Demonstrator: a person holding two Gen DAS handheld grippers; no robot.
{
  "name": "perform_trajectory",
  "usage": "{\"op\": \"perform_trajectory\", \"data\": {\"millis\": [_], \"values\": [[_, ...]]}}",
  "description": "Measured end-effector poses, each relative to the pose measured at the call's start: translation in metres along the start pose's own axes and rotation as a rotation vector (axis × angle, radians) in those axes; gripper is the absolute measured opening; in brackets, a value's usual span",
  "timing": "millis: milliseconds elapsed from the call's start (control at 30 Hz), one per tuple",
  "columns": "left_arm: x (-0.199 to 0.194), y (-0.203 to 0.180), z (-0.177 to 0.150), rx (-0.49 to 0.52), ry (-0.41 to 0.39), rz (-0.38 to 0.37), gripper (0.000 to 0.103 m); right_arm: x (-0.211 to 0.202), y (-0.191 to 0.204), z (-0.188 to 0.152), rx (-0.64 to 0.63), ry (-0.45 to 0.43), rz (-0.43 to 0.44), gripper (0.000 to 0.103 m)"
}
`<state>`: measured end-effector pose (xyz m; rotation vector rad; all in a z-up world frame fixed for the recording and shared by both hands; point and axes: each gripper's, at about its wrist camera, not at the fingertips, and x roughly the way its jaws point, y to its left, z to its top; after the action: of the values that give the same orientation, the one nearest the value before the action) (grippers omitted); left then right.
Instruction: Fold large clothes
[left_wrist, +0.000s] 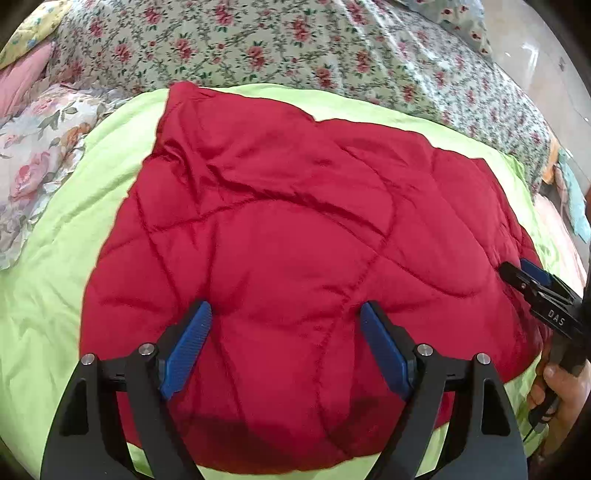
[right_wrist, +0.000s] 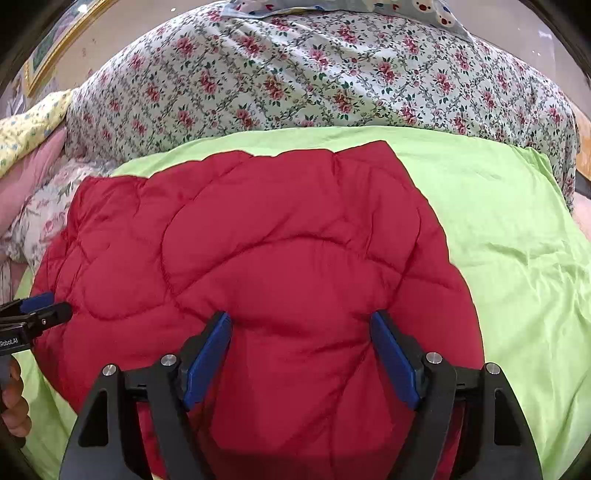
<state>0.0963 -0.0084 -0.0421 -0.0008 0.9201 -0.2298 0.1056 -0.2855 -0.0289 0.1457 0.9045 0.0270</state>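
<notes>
Both the left gripper (left_wrist: 285, 314) and right gripper (right_wrist: 301, 325) hover released, jaws spread, over the near edge of a red quilted garment (left_wrist: 295, 229) on a green sheet (right_wrist: 498, 221).

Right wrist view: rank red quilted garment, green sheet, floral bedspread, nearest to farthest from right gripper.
From the right gripper:
1. Red quilted garment, directly under the open fingers.
2. Green sheet, beneath it, showing to the right.
3. Floral bedspread, beyond, at top.

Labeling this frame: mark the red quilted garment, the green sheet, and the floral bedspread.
red quilted garment (left_wrist: 295, 229), left wrist view, middle of its padded surface.
green sheet (right_wrist: 498, 221), right wrist view, bare stretch right of the garment.
floral bedspread (right_wrist: 295, 74), right wrist view, rose-print area behind the sheet.
</notes>
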Motion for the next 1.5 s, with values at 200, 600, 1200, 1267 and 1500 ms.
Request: {"op": "perform_trajectory", "data": {"millis": [200, 600, 1200, 1267, 1500], "values": [[0.010, 0.002, 0.007, -0.025, 0.001, 0.028, 0.084, 0.004, -0.005, 0.000, 0.011, -0.016, 0.017, 0.079], [0.016, 0.001, 0.018, -0.047, -0.007, 0.100, 0.086, 0.006, -0.013, -0.003, 0.012, -0.057, 0.030, 0.080], [-0.033, -0.017, -0.026, -0.029, -0.024, 0.143, 0.086, 0.002, -0.013, -0.007, 0.040, -0.065, 0.003, 0.082], [-0.033, -0.018, -0.029, -0.022, -0.024, 0.143, 0.086, 0.001, -0.014, -0.008, 0.046, -0.071, 0.000, 0.082], [-0.030, -0.018, -0.034, -0.011, -0.022, 0.146, 0.087, -0.026, 0.002, -0.013, 0.022, -0.136, -0.031, 0.082]]}}
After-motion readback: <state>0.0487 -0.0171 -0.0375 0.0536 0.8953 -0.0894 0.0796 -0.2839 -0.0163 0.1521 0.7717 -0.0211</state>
